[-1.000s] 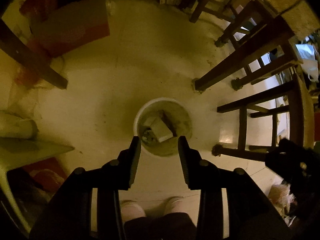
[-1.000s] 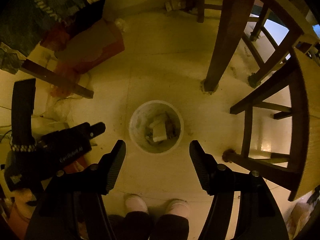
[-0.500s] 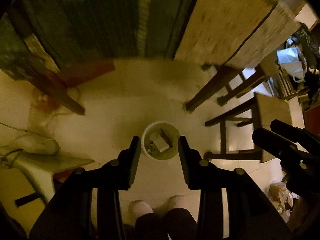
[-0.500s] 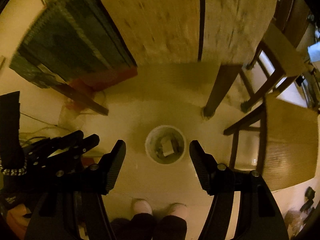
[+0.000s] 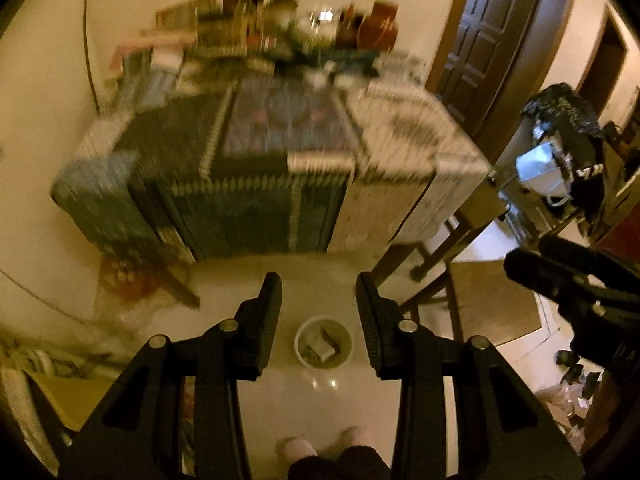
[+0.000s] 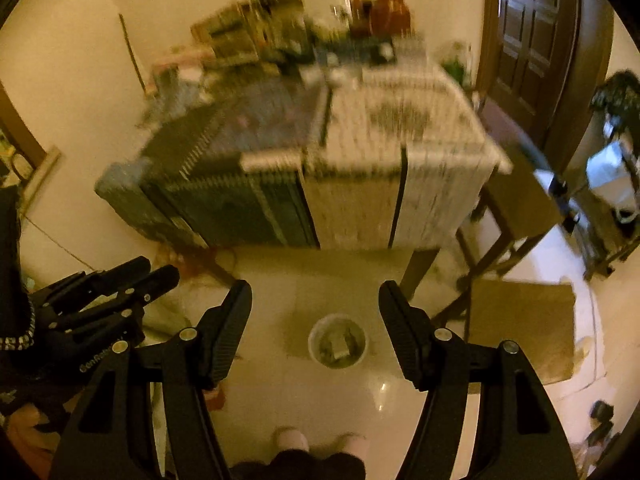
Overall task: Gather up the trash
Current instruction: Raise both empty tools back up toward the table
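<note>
Small white bin (image 5: 323, 342) on the floor (image 5: 320, 396), holding scraps of trash (image 5: 320, 349), just before the cloth-covered desk (image 5: 280, 152). Above the bin, left gripper (image 5: 319, 292) and right gripper (image 6: 315, 300): fingers of both parted, gripping nothing.

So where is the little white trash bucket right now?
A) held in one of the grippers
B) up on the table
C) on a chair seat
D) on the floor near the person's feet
D: the white bucket with scraps inside stands on the shiny floor, just ahead of the person's feet, and both grippers are empty.
</note>
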Tool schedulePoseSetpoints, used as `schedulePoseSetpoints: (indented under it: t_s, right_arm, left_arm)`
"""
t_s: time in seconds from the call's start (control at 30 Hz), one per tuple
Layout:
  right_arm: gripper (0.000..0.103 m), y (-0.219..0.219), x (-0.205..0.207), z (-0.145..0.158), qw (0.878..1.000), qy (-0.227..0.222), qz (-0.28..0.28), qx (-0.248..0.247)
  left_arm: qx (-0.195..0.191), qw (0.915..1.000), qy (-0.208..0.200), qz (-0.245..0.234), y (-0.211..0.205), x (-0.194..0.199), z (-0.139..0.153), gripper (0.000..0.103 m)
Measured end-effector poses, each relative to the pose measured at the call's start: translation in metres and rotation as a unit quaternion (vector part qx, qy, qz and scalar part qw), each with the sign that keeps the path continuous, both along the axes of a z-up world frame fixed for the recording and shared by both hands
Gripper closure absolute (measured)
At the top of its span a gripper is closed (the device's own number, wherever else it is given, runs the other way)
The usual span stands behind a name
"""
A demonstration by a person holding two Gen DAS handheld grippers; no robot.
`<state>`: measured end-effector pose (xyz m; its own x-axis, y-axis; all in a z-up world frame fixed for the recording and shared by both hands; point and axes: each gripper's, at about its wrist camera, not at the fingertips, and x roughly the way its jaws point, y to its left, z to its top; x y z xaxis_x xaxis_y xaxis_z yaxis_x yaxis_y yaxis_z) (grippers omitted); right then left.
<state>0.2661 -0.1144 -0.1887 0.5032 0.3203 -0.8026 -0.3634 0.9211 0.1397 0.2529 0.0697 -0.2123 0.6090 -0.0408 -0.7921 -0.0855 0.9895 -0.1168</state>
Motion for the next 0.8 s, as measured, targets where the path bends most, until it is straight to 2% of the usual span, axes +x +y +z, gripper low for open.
schedulePoseSetpoints:
  t_s: [0.23, 0.3, 0.43, 0.53, 0.63, 0.7, 0.8]
  right_arm:
    - [0.041, 0.008, -0.036, 0.083, 0.997, -0.079, -0.012, 0.014]
    - [0.041, 0.011, -0.048, 0.103, 0.995, -0.102, -0.017, 0.016]
    - [0.04, 0.015, -0.064, 0.131, 0.99, -0.138, -0.019, 0.023]
    - [0.039, 0.017, -0.078, 0.149, 0.985, -0.17, -0.022, 0.032]
    - [0.03, 0.017, -0.086, 0.162, 0.979, -0.197, -0.026, 0.037]
    - [0.026, 0.017, -0.088, 0.168, 0.976, -0.211, -0.029, 0.036]
    - [0.019, 0.014, -0.084, 0.174, 0.973, -0.224, -0.035, 0.034]
  left_arm:
    - [-0.002, 0.9974, -0.071, -0.013, 0.006, -0.043, 0.086, 0.063]
    - [-0.005, 0.9959, -0.089, -0.015, 0.01, -0.056, 0.103, 0.059]
    - [-0.012, 0.9915, -0.127, -0.026, 0.02, -0.076, 0.14, 0.057]
    - [0.003, 0.9877, -0.154, -0.028, 0.026, -0.087, 0.161, 0.055]
    - [0.017, 0.9827, -0.183, -0.022, 0.031, -0.098, 0.18, 0.041]
    - [0.013, 0.9799, -0.198, -0.018, 0.034, -0.103, 0.189, 0.026]
    - [0.006, 0.9766, -0.214, -0.02, 0.034, -0.103, 0.199, 0.013]
